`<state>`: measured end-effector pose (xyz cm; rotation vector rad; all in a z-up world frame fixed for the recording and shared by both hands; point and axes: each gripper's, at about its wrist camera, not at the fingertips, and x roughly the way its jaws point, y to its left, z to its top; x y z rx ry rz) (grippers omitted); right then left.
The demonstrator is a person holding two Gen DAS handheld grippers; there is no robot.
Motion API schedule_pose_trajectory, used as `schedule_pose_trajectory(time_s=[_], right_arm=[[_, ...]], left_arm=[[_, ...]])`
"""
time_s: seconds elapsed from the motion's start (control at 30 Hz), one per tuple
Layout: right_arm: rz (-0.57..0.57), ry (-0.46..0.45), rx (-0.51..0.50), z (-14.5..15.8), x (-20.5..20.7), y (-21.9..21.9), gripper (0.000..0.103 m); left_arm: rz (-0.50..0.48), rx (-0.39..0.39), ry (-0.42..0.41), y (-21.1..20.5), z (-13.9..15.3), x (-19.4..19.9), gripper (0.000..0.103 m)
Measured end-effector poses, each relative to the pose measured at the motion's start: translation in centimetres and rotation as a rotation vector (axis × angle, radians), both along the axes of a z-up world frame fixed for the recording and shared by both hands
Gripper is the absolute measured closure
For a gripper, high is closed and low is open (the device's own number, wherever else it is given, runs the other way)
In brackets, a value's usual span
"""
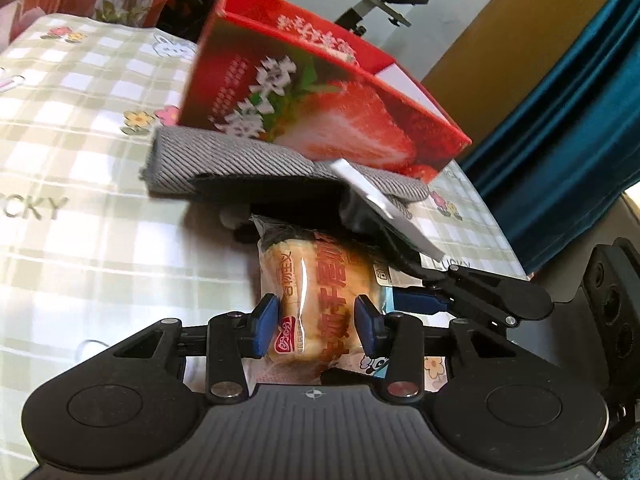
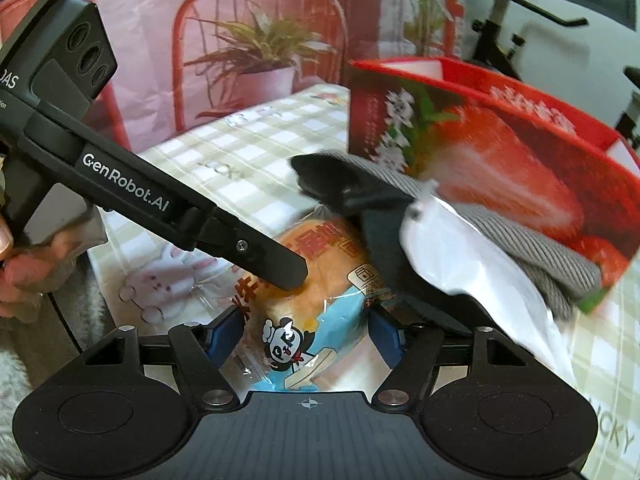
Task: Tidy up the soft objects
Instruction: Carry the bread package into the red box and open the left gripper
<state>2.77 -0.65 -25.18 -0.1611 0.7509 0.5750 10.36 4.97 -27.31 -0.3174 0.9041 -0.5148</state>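
A wrapped bread bun (image 1: 316, 288) lies on the checked tablecloth (image 1: 80, 200), partly under a grey-and-black sock with a white card (image 1: 240, 172). My left gripper (image 1: 316, 326) is shut on the bun's near end. In the right wrist view my right gripper (image 2: 308, 336) is shut on the other end of the same bun (image 2: 320, 272). The left gripper's finger (image 2: 260, 252) crosses over the bun there. The sock (image 2: 520, 240) drapes against a red strawberry box (image 2: 500, 140).
The red strawberry box (image 1: 320, 92) stands open-topped just behind the sock. A floral bag (image 2: 248, 40) stands at the table's far side. An exercise bike (image 1: 384, 4) and a blue curtain (image 1: 560, 120) are beyond the table edge.
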Motion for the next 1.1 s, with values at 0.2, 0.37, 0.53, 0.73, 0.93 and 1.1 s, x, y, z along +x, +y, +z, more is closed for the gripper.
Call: schedule_pose_trajectory(time_s=[0.2, 0.37, 0.53, 0.73, 0.93, 1.1], right_arm=[[0.071, -0.069, -0.011, 1.9, 0.9, 2.1, 0.038], [0.11, -0.154, -0.031, 4.6, 2.2, 3.2, 0.038], [0.119, -0.207, -0.029, 7.1, 3.9, 3.1, 0.038], [0.12, -0.27, -0.025, 9.6, 5.8, 2.6, 0.038], [0.093, -0.309, -0.027, 11.5, 8.7, 1.0, 0.038], [0.075, -0.321, -0.053, 12.3, 11.2, -0.6, 0.038]], left_arm=[[0.073, -0.034, -0.043, 2.7, 2.4, -0.5, 0.061], [0.101, -0.033, -0.11, 3.6, 5.0, 0.3, 0.061], [0.111, -0.033, -0.178, 3.8, 7.8, 1.3, 0.061], [0.112, -0.026, -0.237, 3.2, 10.1, 3.0, 0.06], [0.091, -0.008, -0.288, 1.5, 11.8, 6.0, 0.057], [0.068, -0.011, -0.301, 0.1, 11.8, 9.2, 0.055]])
